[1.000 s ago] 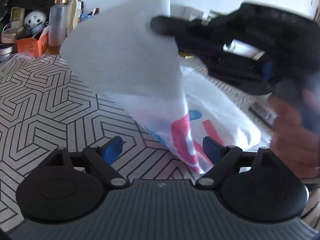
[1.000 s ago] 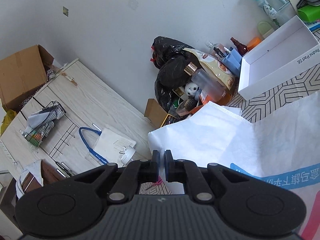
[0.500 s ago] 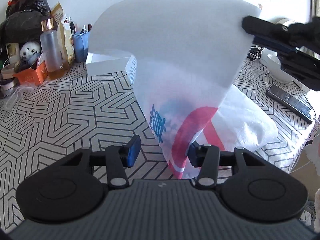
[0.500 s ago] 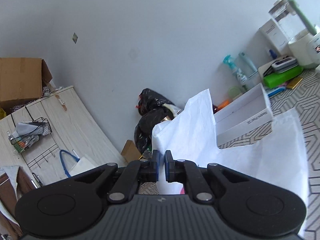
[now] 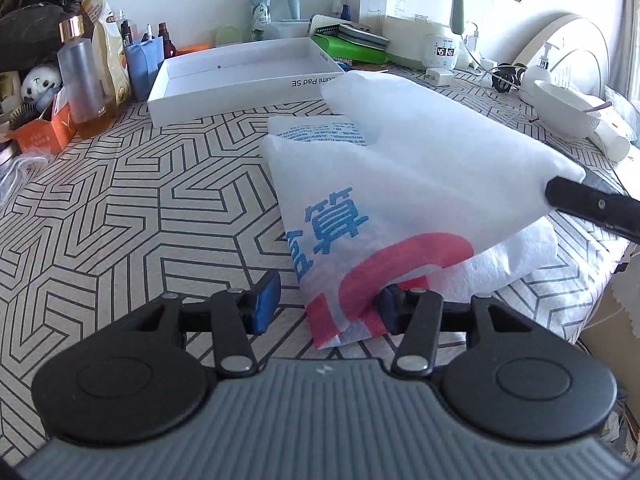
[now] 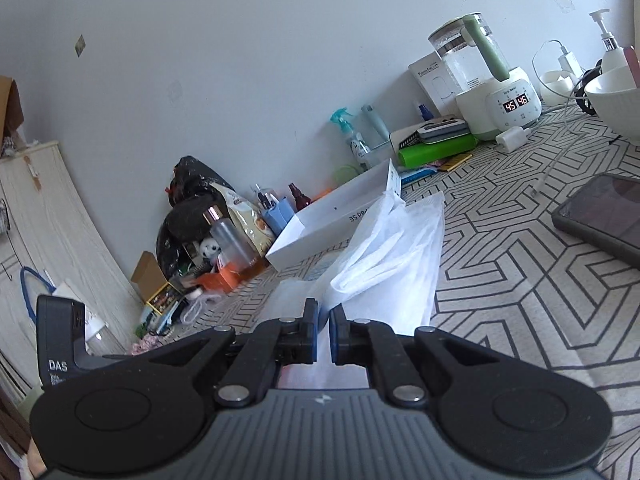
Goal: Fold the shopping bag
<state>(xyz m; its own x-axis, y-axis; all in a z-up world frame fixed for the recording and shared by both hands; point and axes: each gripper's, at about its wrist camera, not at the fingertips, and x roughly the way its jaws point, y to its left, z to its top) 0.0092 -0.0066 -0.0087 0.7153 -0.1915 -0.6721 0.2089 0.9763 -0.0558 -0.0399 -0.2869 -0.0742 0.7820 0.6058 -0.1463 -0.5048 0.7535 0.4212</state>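
Geometric-patterned table (image 5: 120, 208): white nonwoven shopping bag (image 5: 400, 184) half folded. Right gripper (image 6: 323, 336) clenched on raised flap; left gripper (image 5: 326, 304) fingers released, straddling bag corner. Flap unflattened, more folds left.

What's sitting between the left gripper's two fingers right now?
In the left wrist view, the shopping bag's red-printed near corner lies between the left gripper's fingers, against the right one; patterned tablecloth shows beside it.
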